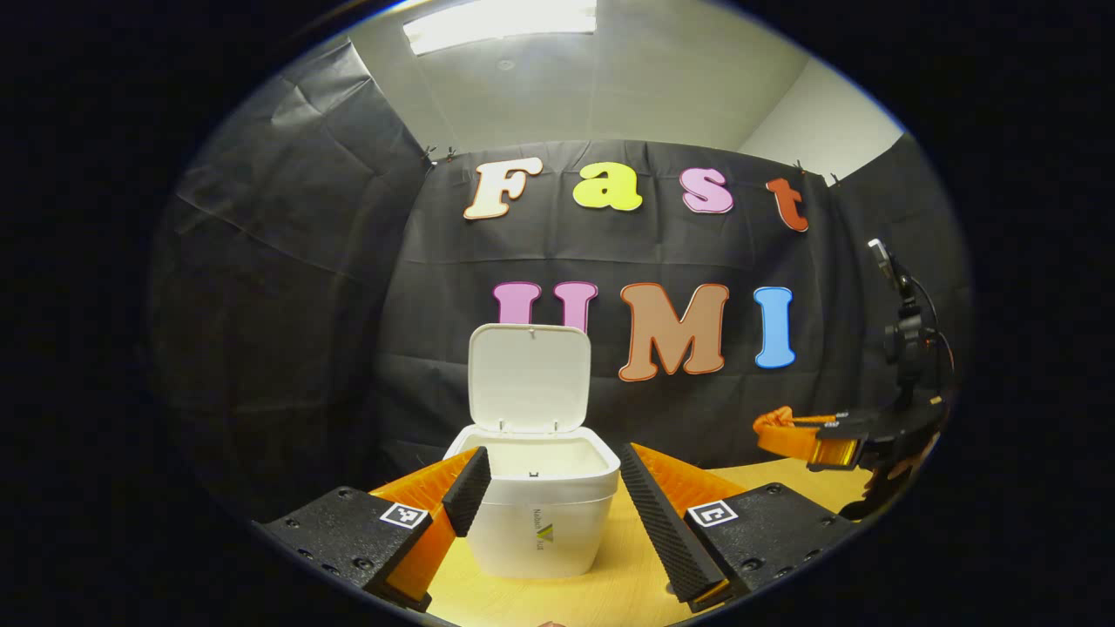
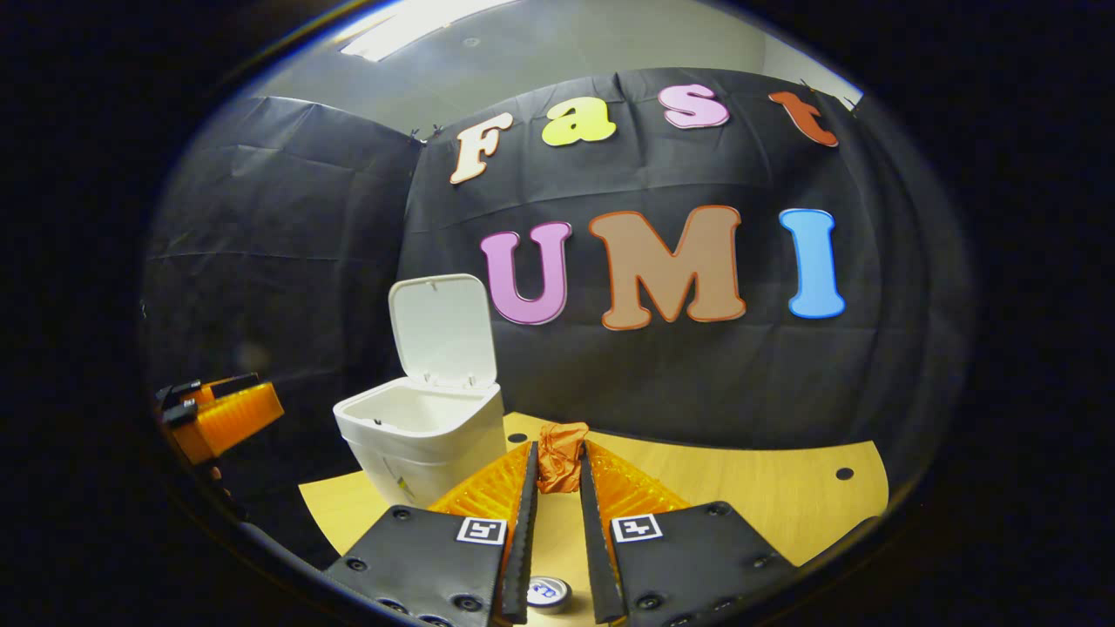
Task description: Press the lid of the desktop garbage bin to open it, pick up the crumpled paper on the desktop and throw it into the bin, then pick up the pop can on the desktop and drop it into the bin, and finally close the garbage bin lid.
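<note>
Your garbage bin [image 1: 540, 514] stands on the wooden bench [image 1: 610, 592] with its lid [image 1: 530, 379] swung up and upright at the back, the inside open to view. Your left gripper [image 1: 549, 488] hangs just in front of the bin, its jaws spread wide, one on either side of the bin's front wall, and gripping nothing. Your right gripper [image 2: 557, 475] is off to the right of the bin, raised above the bench, its jaws closed on the crumpled orange paper [image 2: 560, 460], which pokes up from between the tips. The pop can [image 2: 549, 594] stands on the bench right of the bin, below that gripper, top facing up.
</note>
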`<act>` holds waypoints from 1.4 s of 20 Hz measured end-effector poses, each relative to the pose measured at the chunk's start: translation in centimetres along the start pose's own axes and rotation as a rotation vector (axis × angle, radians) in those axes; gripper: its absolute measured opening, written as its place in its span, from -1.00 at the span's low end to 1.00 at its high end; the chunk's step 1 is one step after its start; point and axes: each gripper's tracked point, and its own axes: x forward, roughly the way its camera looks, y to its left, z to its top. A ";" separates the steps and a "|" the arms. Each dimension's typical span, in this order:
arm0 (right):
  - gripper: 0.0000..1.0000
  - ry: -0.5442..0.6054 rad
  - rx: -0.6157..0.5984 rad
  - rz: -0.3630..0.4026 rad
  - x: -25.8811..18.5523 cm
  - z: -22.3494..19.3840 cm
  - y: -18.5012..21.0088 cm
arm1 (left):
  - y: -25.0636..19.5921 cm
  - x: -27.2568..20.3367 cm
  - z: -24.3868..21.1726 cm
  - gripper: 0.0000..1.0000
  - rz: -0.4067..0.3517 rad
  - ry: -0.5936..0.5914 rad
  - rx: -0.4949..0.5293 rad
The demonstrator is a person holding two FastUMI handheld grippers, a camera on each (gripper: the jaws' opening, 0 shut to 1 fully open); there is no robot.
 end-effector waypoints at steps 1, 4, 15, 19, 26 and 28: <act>-0.43 -0.011 -0.006 0.015 1.1 0.8 1.1 | 0.7 0.1 -0.2 0.84 0.007 0.005 -0.003; -0.44 -0.031 -0.028 0.055 4.0 2.7 4.1 | 2.9 0.1 -0.6 0.85 0.025 0.022 -0.014; -0.41 0.029 -0.061 0.150 13.7 1.7 13.8 | 10.3 -1.9 -1.4 0.84 0.113 0.047 0.008; 0.52 0.093 -0.067 0.129 15.4 -0.1 15.3 | 12.2 -2.4 -1.5 0.84 0.140 0.052 0.010; 0.96 -0.058 -0.096 0.038 10.8 3.4 13.1 | 9.4 -0.8 -0.8 0.84 0.054 0.027 0.009; 0.95 -0.092 -0.082 0.009 9.3 4.6 11.6 | 7.8 -0.2 -0.6 0.84 0.010 0.014 0.007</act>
